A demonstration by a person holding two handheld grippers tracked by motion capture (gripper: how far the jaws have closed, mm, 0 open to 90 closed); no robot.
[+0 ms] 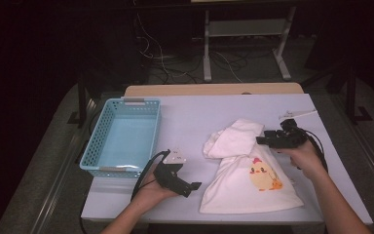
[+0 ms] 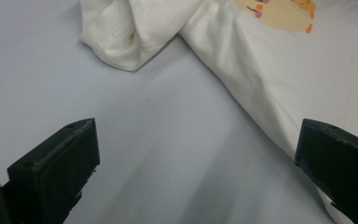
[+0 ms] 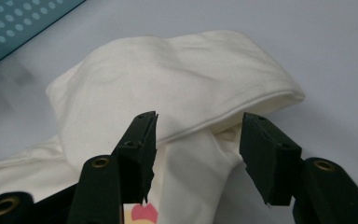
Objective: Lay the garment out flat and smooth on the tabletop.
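Your left claw sits low on the counter at about seven o'clock from its centre, resting in your left hand and pointing toward three o'clock. Its jaws stand wide apart with nothing between them; in the left gripper view only bare counter lies in the gap, and the hem of the white shirt runs just past the jaw on the right of that view, close to it but not gripped.

Your right claw is held in your right hand at about three o'clock from the counter's centre, pointing toward nine o'clock. Its jaws are roughly half open. In the right gripper view they hover over the shirt's folded upper part, one jaw on each side of a fold edge, and the pads do not press on the cloth, so nothing is held.

The shirt lies on the right half of the counter, at four to five o'clock from the centre. Its lower body spreads flat toward you, with a yellow chick print facing up, and its top is bunched and folded over at the twelve o'clock end. A light-blue basket stands well apart from it at nine o'clock.
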